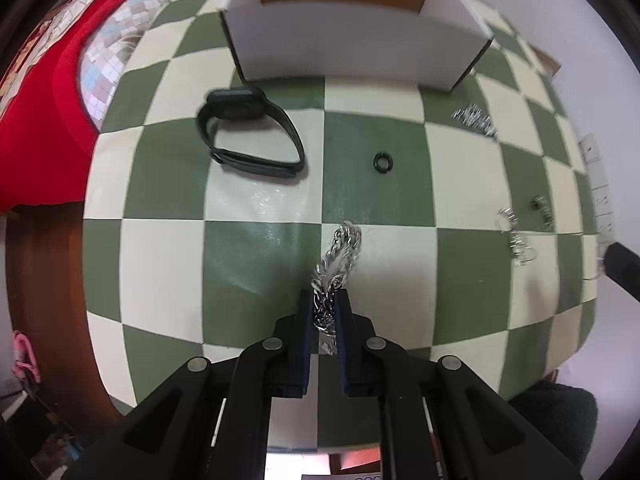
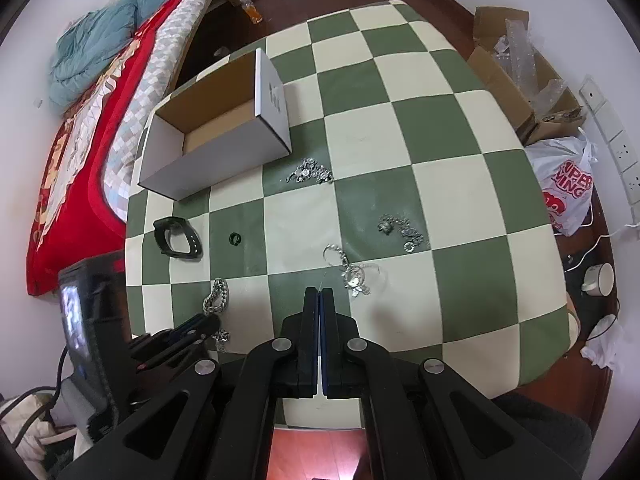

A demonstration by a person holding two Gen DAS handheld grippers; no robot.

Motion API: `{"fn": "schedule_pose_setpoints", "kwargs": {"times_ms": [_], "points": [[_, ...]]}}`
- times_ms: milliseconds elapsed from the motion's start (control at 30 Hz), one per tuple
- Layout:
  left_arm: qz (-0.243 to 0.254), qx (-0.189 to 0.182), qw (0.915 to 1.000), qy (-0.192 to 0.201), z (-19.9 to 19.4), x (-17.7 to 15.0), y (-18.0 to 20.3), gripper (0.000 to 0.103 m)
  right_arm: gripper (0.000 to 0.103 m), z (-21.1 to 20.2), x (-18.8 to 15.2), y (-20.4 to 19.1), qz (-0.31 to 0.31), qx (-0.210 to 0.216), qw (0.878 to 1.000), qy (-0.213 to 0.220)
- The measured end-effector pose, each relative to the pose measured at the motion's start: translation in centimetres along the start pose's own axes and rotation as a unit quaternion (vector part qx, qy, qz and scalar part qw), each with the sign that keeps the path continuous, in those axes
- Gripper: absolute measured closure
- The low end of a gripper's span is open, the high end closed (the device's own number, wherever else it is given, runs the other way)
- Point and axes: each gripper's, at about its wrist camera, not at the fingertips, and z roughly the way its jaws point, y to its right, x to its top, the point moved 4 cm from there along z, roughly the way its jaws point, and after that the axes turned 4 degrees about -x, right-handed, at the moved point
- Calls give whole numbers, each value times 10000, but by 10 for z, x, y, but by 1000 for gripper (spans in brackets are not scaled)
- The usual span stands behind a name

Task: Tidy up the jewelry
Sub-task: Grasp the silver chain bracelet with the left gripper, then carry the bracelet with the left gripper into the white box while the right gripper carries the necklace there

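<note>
My left gripper [image 1: 325,294] is shut on a thick silver chain [image 1: 339,252], which hangs forward over the checkered table [image 1: 260,264]; the chain also shows in the right wrist view [image 2: 216,298]. A black watch [image 1: 248,132] and a small dark ring [image 1: 383,162] lie beyond it, in front of the open white box [image 1: 352,44]. My right gripper [image 2: 319,292] is shut with a thin thread-like chain rising from its tips, just left of a silver necklace [image 2: 354,274]. Two more silver pieces [image 2: 310,172] [image 2: 402,230] lie further out.
A bed with a red blanket [image 2: 80,152] runs along the table's left side. Cardboard boxes [image 2: 516,80] and a plastic bag [image 2: 568,188] sit on the floor to the right. A black device [image 2: 92,320] stands at the table's near left corner.
</note>
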Motion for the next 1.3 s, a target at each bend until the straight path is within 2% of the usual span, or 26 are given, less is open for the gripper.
{"fn": "schedule_pose_setpoints", "kwargs": {"times_ms": [100, 300, 533, 667, 833, 967, 1100, 1300], "points": [[31, -293, 9995, 119, -25, -2, -4, 96, 103, -8, 2, 3, 44, 55, 10000, 64], [336, -419, 9969, 575, -83, 12, 4, 97, 103, -35, 10, 1, 87, 367, 9990, 252], [586, -472, 9915, 1058, -134, 56, 14, 99, 103, -78, 29, -26, -147, 712, 9958, 548], [535, -582, 9891, 1244, -152, 77, 10, 99, 103, -108, 50, -47, -371, 783, 9928, 826], [427, -684, 9866, 1417, -174, 119, -4, 99, 103, -142, 80, -74, -588, 862, 9879, 1150], [450, -639, 9862, 1463, -182, 156, -10, 99, 103, -163, 112, -97, -719, 863, 9839, 1388], [508, -551, 9881, 1346, -172, 190, -12, 99, 103, -170, 146, -118, -839, 816, 9814, 1519], [323, -537, 9947, 817, -125, 228, -23, 99, 103, -141, 185, -137, -874, 721, 9857, 1250]]}}
